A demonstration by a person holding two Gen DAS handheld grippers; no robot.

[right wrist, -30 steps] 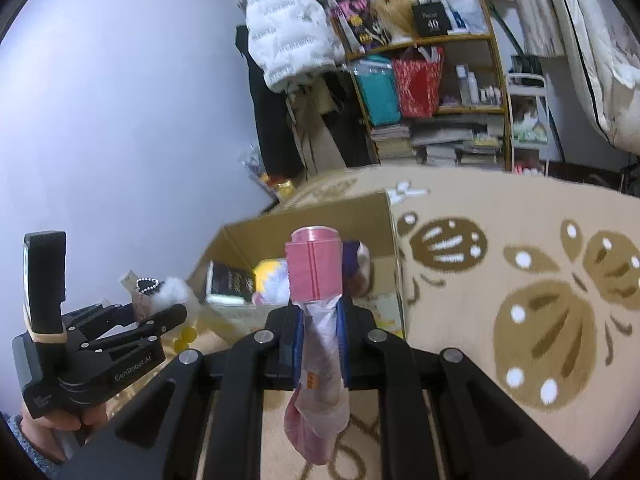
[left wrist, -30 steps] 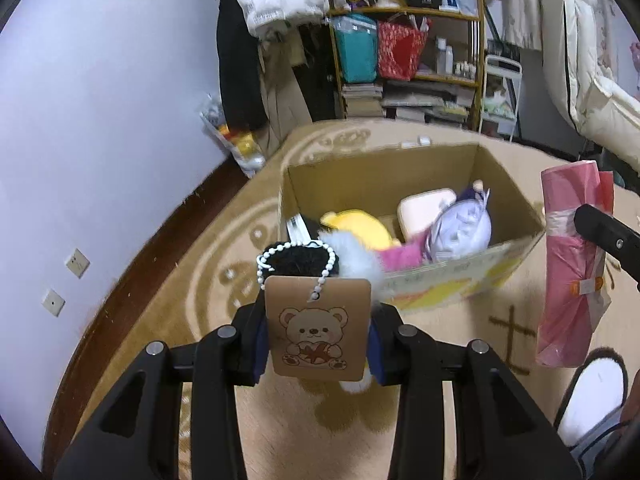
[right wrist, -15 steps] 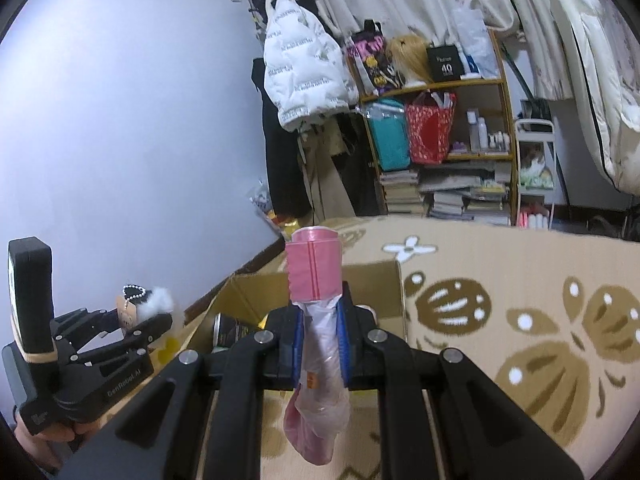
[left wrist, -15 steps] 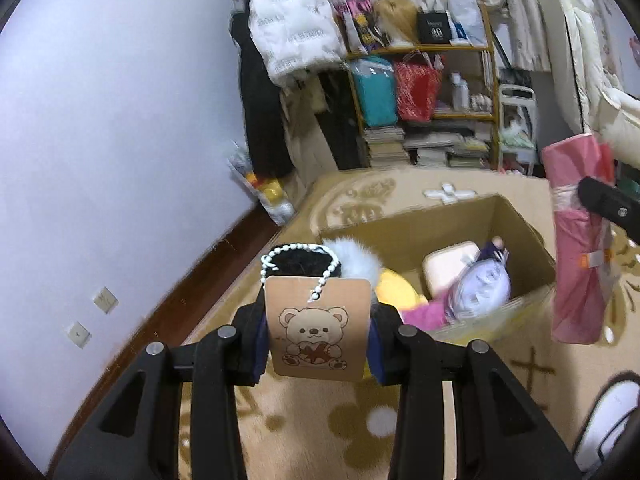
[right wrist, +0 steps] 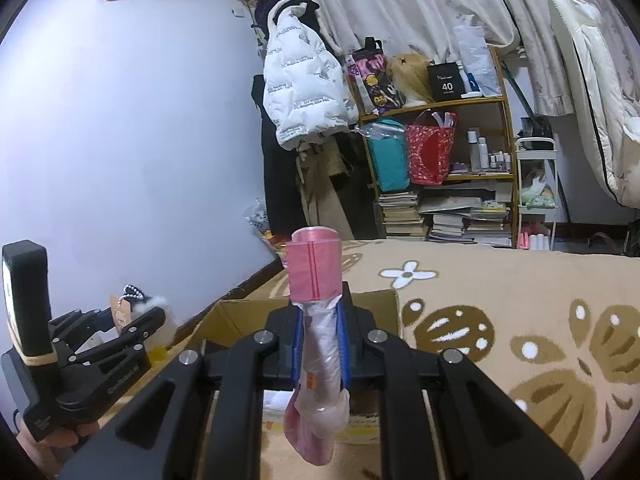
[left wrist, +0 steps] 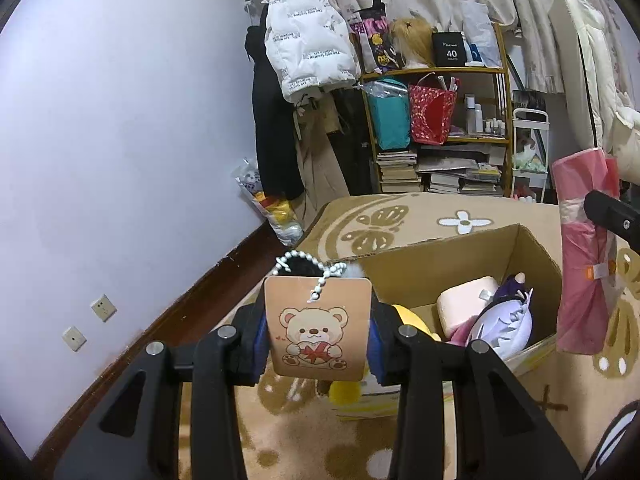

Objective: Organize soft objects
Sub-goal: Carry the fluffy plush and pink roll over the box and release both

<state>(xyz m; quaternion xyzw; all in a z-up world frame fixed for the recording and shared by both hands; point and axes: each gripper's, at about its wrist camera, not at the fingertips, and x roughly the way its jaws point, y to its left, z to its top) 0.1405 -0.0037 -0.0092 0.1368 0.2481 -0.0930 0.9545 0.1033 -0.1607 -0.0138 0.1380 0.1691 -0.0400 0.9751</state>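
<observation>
Above the cardboard box point(left wrist: 452, 256), the left gripper point(left wrist: 318, 330) is clamping a tagged plush toy point(left wrist: 304, 266) between its fingers while the right gripper point(right wrist: 320, 344) is squeezing a pink wrapped bundle point(right wrist: 316, 276).

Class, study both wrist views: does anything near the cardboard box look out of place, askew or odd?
Yes. The pink roll held by the right gripper is plastic film, its loose end dangling crumpled below the fingers, odd among soft toys. The box holds toys piled unevenly, a purple plush leaning on its wall.
</observation>
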